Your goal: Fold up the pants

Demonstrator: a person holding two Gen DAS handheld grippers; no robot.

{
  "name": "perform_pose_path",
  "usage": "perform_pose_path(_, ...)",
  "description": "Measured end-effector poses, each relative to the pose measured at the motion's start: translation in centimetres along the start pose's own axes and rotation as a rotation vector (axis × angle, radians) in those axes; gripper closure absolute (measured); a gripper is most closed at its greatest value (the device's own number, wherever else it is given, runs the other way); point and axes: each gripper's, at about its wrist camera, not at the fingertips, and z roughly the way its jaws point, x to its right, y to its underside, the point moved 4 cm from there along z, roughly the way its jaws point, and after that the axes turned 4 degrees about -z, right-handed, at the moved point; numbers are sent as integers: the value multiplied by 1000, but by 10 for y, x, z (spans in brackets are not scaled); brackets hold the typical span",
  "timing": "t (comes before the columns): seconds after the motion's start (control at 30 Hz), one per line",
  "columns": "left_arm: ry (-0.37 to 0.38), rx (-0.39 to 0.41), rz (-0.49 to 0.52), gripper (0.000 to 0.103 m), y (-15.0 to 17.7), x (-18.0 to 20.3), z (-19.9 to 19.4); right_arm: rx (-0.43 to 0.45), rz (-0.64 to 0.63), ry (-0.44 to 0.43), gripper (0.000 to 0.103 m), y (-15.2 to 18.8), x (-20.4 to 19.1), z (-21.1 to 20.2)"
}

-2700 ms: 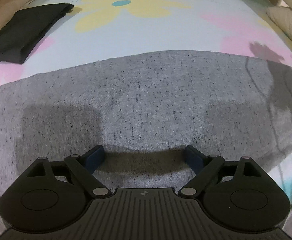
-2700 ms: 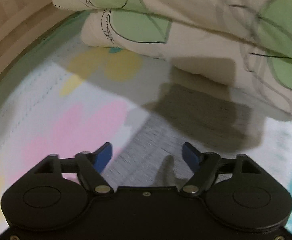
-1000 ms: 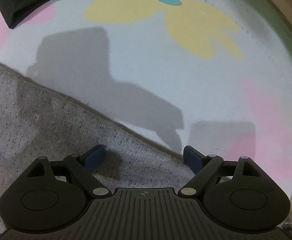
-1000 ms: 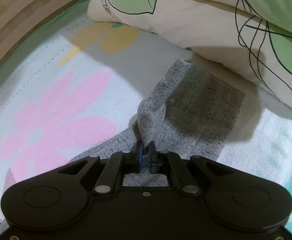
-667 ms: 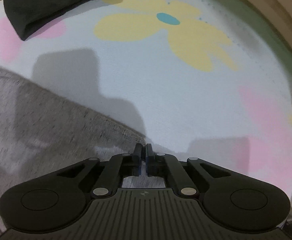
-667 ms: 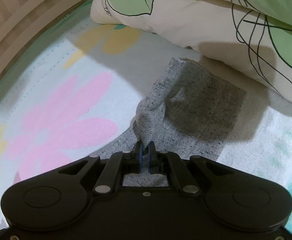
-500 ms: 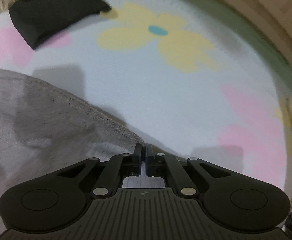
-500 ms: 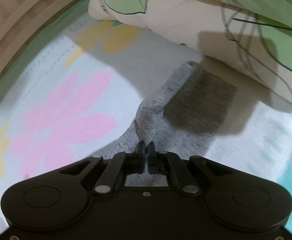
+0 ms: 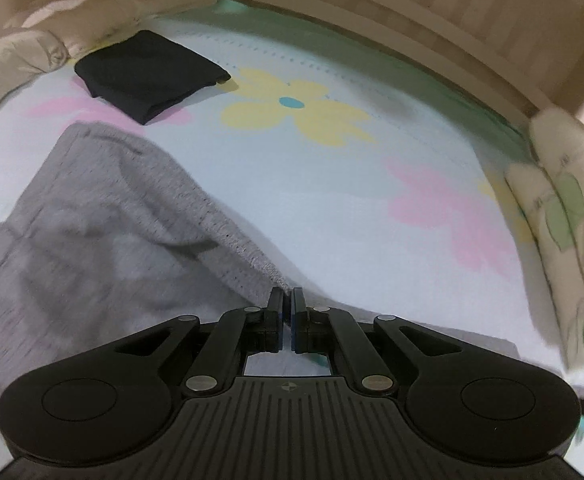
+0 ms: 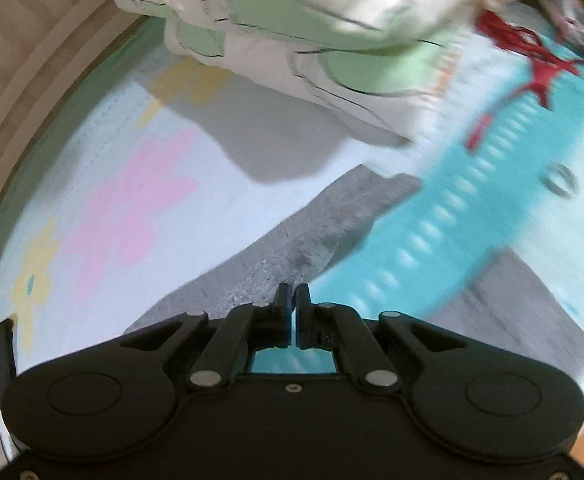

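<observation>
Pants (image 9: pixel 103 232) pinched by both claws | black folded cloth (image 9: pixel 147 74) beyond | pillow (image 10: pixel 292 40) near

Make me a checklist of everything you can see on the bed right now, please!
Surface: bed sheet, pale with yellow and pink flowers; a teal band shows in the right wrist view.
Job's things: grey pants, partly lifted off the sheet, the edge pulled up at both grippers.
Clutter: folded black garment lying apart from the pants; leaf-print quilt bunched at the sheet's edge; red tassel, blurred.
Grippers: left gripper shut on the pants' edge; right gripper shut on the pants too.
Cables: nothing seen.
Surroundings: wooden bed frame along the far side; a cream pillow near the black garment.
</observation>
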Motion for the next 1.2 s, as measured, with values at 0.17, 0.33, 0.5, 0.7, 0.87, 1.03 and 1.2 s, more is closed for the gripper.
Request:
perform_pose_path(0.17,9,-51,78,100,36,-21,-5,8,40,48,99,36,36,-32)
perform_pose_path(0.33,-15,-84,132,100,66,-38,12,-19,77,75,86,66,66,-28)
perform_pose_path(0.5,-19,-96,118,100,66,-45,38,28,118,119,81,75,79,-11)
perform_pose_path(0.7,-5,-104,101,100,63,-50,49,124,250,138,43,72,93,10)
perform_pose_path(0.87,-17,-108,127,100,68,-50,59,125,281,133,42,70,92,25)
perform_pose_path(1.03,-14,-91,127,100,65,-47,63,148,258,72,77,61,84,36)
perform_pose_path(1.2,41,74,191,100,50,-32,15,202,267,-37,92,53,81,0)
